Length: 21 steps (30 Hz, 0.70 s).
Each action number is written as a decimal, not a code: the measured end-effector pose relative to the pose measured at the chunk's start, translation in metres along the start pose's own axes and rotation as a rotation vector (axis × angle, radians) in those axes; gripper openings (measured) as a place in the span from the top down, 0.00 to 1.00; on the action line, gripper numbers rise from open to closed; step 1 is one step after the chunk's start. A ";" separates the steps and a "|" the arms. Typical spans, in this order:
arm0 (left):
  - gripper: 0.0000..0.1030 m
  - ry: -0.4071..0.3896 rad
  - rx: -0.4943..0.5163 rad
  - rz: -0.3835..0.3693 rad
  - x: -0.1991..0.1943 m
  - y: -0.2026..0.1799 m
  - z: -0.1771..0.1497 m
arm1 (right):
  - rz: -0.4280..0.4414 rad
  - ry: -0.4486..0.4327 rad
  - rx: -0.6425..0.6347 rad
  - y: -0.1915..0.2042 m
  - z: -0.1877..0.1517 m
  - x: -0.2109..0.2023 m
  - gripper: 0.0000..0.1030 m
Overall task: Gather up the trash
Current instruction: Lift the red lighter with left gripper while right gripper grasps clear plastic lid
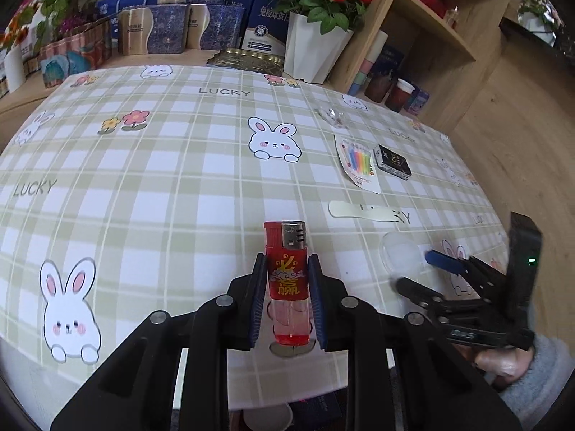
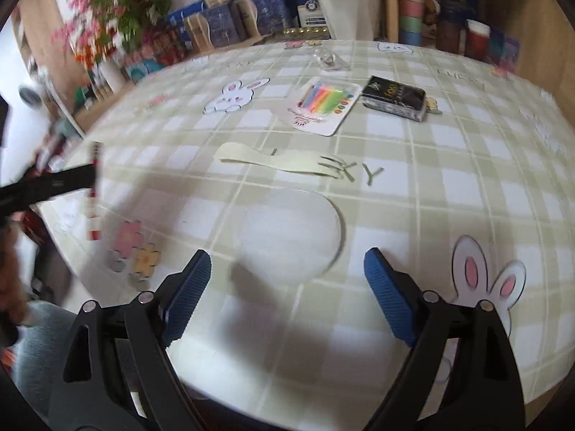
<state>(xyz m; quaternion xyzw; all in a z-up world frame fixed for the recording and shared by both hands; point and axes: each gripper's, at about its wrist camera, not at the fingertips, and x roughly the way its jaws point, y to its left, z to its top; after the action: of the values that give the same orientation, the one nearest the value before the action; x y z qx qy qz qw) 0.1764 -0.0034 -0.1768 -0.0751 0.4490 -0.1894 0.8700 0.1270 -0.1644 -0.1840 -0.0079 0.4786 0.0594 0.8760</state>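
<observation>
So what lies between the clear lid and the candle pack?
A pale plastic fork, lying flat between the lid and candle pack; the right wrist view shows it clearest.

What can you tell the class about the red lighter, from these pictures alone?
The lighter is red with a silver metal hood at its far end, gold characters printed on a red band, and a clear pinkish plastic lower body. It lies lengthwise between the blue pads of the left gripper, which press on its two sides, above the checked tablecloth.
</observation>
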 end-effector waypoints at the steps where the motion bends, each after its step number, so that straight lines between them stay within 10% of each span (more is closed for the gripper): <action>1: 0.78 -0.002 -0.014 -0.005 -0.003 0.003 -0.004 | -0.028 0.002 -0.034 0.005 0.000 0.003 0.15; 21: 0.79 -0.004 -0.068 -0.061 -0.039 0.001 -0.050 | -0.004 -0.061 0.035 0.001 -0.010 -0.010 0.35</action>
<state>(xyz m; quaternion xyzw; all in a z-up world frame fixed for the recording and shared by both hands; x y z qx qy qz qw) 0.1152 0.0151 -0.1768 -0.1185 0.4510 -0.2002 0.8617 0.1129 -0.1655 -0.1815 0.0080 0.4525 0.0495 0.8904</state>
